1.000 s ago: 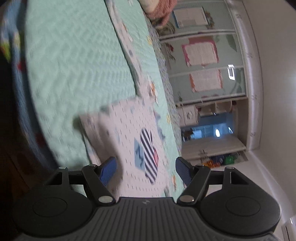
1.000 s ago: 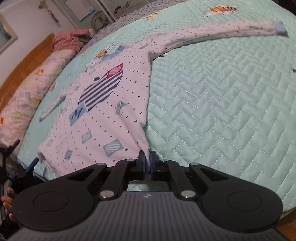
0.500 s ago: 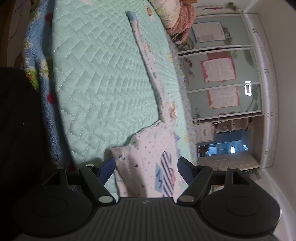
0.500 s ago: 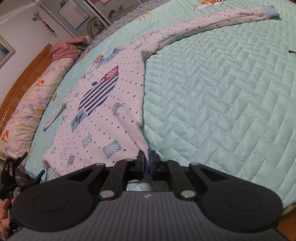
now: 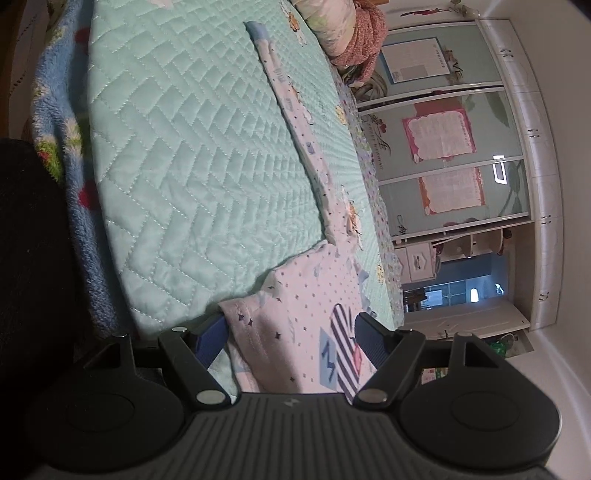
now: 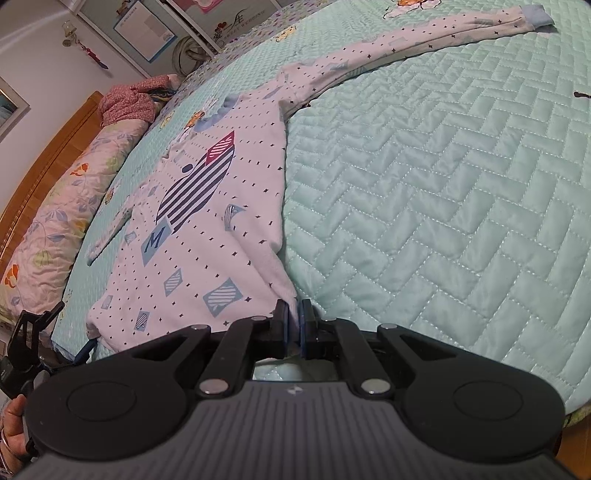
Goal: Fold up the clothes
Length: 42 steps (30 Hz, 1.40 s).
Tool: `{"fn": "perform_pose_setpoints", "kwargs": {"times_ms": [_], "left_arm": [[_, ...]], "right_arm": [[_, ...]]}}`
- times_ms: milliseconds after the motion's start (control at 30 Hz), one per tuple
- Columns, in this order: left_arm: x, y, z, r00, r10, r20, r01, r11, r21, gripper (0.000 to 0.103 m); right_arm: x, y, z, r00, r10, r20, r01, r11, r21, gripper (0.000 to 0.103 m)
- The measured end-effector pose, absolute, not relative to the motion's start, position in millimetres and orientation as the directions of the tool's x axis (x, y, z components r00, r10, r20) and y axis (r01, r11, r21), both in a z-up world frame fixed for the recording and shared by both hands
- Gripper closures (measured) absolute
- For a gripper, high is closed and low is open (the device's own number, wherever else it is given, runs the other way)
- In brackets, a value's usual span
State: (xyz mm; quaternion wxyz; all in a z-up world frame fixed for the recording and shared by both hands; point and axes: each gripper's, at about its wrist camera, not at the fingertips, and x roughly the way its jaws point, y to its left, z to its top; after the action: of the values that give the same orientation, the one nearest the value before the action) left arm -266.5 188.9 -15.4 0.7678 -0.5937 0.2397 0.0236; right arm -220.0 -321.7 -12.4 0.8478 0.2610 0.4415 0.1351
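Now your left gripper (image 5: 291, 332) has settled wide apart around the near hem corner of the pajama top (image 6: 221, 206) spread on the quilt (image 6: 424, 184), while your right gripper (image 6: 294, 325) stays clamped on the opposite corner, so close it next.

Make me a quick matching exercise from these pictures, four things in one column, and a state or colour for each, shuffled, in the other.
Things:
1. right gripper
2. left gripper
3. quilt
4. sleeve cuff

States or colours:
A. pale blue
B. open, shirt hem between its fingers
C. mint green, zigzag stitching
D. shut on the shirt's hem corner

The shirt lies flat on the quilt.

Pairs: 1-D, 2-B, 3-C, 4-A
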Motion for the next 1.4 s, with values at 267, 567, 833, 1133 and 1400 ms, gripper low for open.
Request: {"fn": "perform_pose_setpoints", "kwargs": {"times_ms": [267, 567, 833, 1133, 1400], "left_arm": [[-265.4, 186.1, -8.5, 0.891, -0.258, -0.375, -0.298, 0.293, -0.909, 0.025], [-252.8, 174.5, -14.0, 0.89, -0.261, -0.374, -0.282, 0.33, -0.901, 0.024], [-260.4, 178.1, -14.8, 0.912, -0.193, -0.362, -0.277, 0.359, -0.891, 0.024], [-251.6, 174.2, -23.9, 0.885, -0.286, -0.367, -0.284, 0.291, -0.914, 0.024], [-259.7, 209.6, -19.1, 0.937, -0.197, -0.289, -0.248, 0.209, -0.946, 0.024]], "right_arm": [[-219.5, -322.3, -13.4, 0.572, 0.463, -0.677, 0.002, 0.825, 0.565, 0.097], [-218.0, -321.9, -13.9, 0.568, 0.466, -0.678, 0.002, 0.824, 0.567, 0.097], [-217.9, -322.2, -15.1, 0.566, 0.47, -0.678, 0.006, 0.819, 0.573, 0.097], [-217.1, -322.6, -15.4, 0.561, 0.472, -0.68, 0.008, 0.818, 0.575, 0.097], [-215.9, -322.8, -15.7, 0.558, 0.476, -0.68, 0.007, 0.817, 0.577, 0.097]]}}
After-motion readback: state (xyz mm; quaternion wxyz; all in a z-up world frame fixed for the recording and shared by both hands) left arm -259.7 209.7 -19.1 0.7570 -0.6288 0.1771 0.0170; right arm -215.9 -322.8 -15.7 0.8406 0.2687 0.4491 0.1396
